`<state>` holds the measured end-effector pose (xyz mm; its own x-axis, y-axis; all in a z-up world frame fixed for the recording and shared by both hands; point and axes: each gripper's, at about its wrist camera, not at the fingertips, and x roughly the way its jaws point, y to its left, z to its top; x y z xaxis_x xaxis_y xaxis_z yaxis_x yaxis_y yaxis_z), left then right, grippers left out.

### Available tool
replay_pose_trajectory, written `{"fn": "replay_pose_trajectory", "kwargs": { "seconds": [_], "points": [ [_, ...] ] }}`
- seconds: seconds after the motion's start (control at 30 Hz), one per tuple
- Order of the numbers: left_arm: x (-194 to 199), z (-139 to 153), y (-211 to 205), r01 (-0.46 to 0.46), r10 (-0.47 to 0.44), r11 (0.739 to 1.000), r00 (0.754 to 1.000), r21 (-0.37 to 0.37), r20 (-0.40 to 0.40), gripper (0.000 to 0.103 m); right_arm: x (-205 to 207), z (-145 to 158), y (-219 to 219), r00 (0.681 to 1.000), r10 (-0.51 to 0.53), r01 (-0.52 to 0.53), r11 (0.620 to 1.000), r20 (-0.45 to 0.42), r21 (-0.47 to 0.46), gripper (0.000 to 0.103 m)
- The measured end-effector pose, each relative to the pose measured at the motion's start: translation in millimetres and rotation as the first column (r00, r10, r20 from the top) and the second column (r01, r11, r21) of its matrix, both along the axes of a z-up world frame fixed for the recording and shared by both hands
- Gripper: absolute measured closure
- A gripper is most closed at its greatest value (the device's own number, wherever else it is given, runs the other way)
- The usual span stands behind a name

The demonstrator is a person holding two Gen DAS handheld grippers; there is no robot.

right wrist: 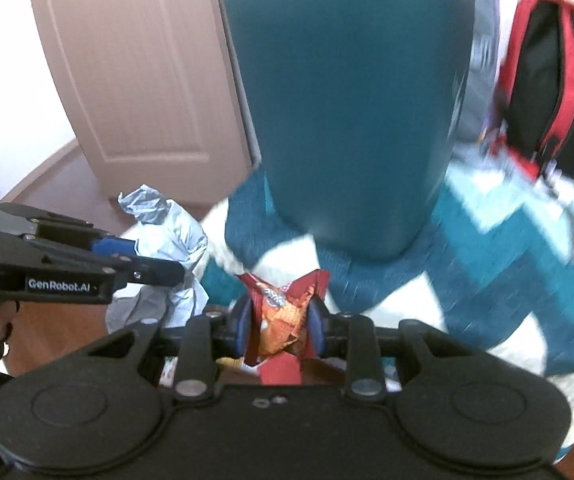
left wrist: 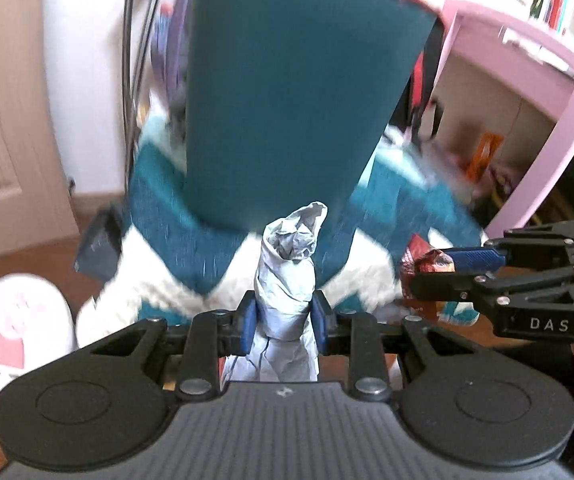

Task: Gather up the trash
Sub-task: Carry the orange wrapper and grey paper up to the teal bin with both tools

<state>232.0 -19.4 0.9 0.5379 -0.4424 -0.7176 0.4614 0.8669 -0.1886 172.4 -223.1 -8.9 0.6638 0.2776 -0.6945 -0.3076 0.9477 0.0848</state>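
Here the left gripper (left wrist: 285, 320) is clenching a crumpled grey paper wad (left wrist: 287, 280) between its blue pads, the wad sticking up past the fingertips. Beside it, the right gripper (right wrist: 279, 320) is grasping a crushed red-and-orange snack wrapper (right wrist: 283, 308) the same way. Ahead of both jaws a tall teal bin (left wrist: 287, 100) is standing on a teal-and-white rug (right wrist: 527, 260); its inside is not showing, so its contents cannot be told.

Bin (left wrist: 287, 100) on rug (left wrist: 159, 216); backpack (right wrist: 547, 92) right.
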Motion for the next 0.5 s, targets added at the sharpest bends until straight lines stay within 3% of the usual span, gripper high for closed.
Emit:
{"fn": "replay_pose_trajectory", "kwargs": {
  "seconds": [0.33, 0.5],
  "points": [
    [-16, 108, -21, -0.014, 0.024, 0.999, 0.976, -0.047, 0.217, 0.075, -19, 106, -11, 0.969, 0.012, 0.002, 0.999, 0.247, -0.054, 0.074],
    [5, 149, -35, -0.05, 0.069, 0.996, 0.962, -0.077, 0.263, 0.075, -3, 148, -18, 0.94, -0.006, 0.026, 0.998, 0.34, -0.056, 0.074]
  ]
}}
